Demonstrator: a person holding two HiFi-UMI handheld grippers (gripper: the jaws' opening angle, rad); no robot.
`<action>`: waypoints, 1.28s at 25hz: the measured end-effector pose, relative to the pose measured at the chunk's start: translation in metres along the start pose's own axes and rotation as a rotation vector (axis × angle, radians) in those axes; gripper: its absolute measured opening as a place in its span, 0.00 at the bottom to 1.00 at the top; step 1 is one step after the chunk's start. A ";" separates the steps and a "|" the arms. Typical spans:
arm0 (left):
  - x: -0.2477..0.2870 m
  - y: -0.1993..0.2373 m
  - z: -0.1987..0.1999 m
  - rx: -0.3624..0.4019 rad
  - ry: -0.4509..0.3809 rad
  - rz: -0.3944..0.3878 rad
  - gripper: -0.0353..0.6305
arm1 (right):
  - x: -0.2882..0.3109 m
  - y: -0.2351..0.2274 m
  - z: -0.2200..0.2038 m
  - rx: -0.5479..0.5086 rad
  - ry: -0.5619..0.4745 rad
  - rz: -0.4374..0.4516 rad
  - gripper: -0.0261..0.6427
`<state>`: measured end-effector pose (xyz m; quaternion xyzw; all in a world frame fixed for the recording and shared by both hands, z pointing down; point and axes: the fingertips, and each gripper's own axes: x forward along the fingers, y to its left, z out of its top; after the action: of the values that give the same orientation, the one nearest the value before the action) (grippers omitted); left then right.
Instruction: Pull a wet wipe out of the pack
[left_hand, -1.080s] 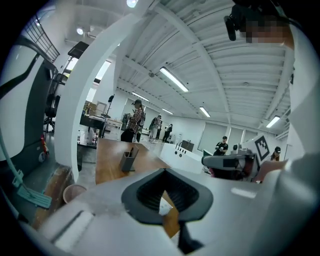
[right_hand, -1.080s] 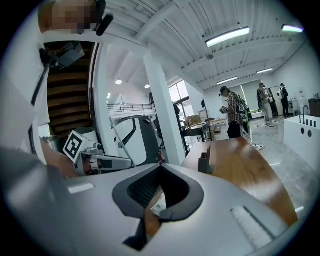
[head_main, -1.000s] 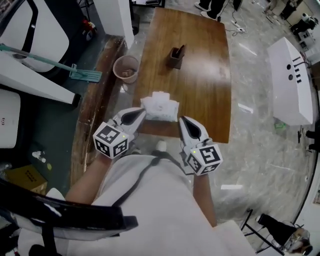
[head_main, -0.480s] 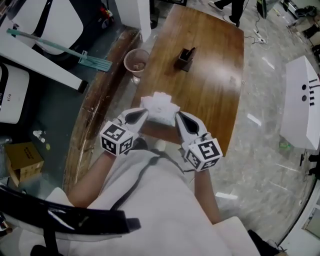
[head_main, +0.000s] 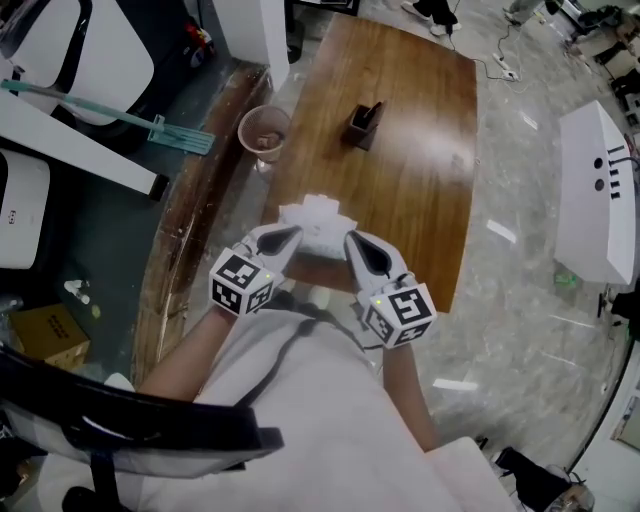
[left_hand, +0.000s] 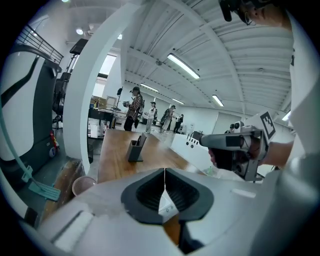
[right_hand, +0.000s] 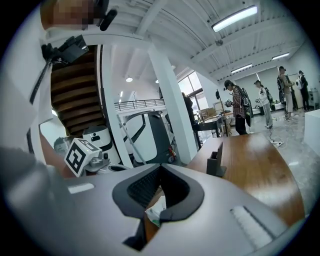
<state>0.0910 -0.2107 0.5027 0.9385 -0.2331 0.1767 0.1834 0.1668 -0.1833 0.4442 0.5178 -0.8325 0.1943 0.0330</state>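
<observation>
The wipe pack (head_main: 318, 214) is half hidden behind the left tool (head_main: 287, 237) and right tool (head_main: 355, 247)

Pack (head_main: 318, 222) at table's (head_main: 420, 180) near edge, holder (head_main: 365, 124) behind, basket (head_main: 264, 131) left.

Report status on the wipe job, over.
Left gripper shut, right gripper shut, both empty. White soft wet wipe pack on brown wooden table, flanked by both. Nothing in the way.

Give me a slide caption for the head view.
Hand-held left gripper and right gripper flank a white wet wipe pack at the near edge of a brown wooden table.
</observation>
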 end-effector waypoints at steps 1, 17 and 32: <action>0.002 0.002 -0.001 0.009 0.006 -0.003 0.07 | 0.000 0.000 -0.002 0.000 0.004 -0.010 0.05; 0.054 0.025 -0.073 0.113 0.226 -0.044 0.38 | 0.012 -0.002 -0.062 0.072 0.073 -0.163 0.05; 0.068 0.043 -0.079 0.151 0.253 -0.002 0.07 | 0.018 -0.008 -0.075 0.092 0.117 -0.212 0.05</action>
<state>0.1064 -0.2382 0.6109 0.9201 -0.1935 0.3103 0.1403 0.1547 -0.1751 0.5202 0.5918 -0.7599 0.2575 0.0781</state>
